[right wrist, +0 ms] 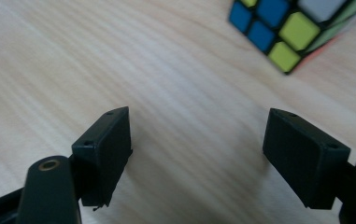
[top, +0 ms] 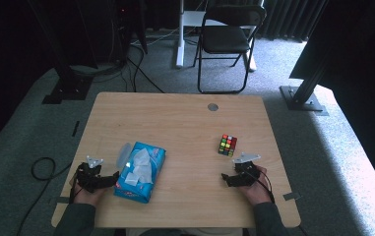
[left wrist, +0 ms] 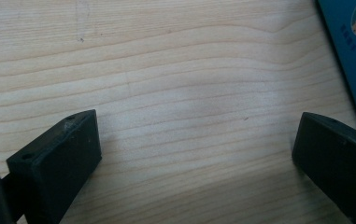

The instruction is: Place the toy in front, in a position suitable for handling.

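A blue tissue pack (top: pixel 140 170) with white tissue sticking out lies left of the table's middle; its blue edge (left wrist: pixel 353 60) shows at the right of the left gripper view. My left gripper (top: pixel 112 180) rests on the table beside the pack's left side, jaws wide apart with bare wood between them (left wrist: pixel 196 140). A scrambled colour cube (top: pixel 227 145) stands right of centre, and its blue and yellow faces (right wrist: pixel 283 28) sit beyond my right gripper (right wrist: pixel 196 140). That gripper (top: pixel 226 180) lies just in front of the cube, open and holding nothing.
The wooden table (top: pixel 175 123) has a round grey cable port (top: pixel 212 106) near its far edge. A black folding chair (top: pixel 227 39) and dark frame posts (top: pixel 305 83) stand on the grey carpet behind. A black cable (top: pixel 42 169) loops on the floor at left.
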`<state>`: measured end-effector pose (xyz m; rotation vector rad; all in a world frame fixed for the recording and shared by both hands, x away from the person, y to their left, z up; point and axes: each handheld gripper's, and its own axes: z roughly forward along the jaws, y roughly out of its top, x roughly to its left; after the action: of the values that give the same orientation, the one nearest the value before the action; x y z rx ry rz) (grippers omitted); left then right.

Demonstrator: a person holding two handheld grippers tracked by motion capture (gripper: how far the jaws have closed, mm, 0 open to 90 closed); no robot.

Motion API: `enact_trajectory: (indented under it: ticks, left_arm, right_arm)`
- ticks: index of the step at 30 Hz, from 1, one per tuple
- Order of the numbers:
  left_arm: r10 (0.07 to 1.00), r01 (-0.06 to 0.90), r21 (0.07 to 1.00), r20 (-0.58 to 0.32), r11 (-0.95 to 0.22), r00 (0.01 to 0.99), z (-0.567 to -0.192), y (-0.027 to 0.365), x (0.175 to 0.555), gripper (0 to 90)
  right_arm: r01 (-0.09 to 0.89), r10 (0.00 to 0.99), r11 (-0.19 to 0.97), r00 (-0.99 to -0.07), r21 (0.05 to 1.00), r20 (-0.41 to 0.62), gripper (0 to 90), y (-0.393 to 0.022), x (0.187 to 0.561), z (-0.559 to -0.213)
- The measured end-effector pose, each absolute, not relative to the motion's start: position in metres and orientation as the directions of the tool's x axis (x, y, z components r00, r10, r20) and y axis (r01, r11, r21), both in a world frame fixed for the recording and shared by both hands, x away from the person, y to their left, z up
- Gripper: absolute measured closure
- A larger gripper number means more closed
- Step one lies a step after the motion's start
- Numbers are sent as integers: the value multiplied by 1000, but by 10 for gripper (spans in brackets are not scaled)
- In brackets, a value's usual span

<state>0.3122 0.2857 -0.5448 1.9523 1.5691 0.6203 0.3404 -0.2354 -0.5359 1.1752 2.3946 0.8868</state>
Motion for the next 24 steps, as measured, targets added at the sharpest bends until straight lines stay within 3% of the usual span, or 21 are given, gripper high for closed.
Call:
enact_trajectory:
  ticks: [11,24]
  left_arm:
    - [977,720,674,13,-164,211,-545,286,313,15]
    - [978,716,679,12,-161,208,-546,286,312,14]
  right_arm:
    - [573,857,383,-513,725,-48,225,-249,355,-514]
    - [553,863,340,-506,761,-17,186,-252,385,-500]
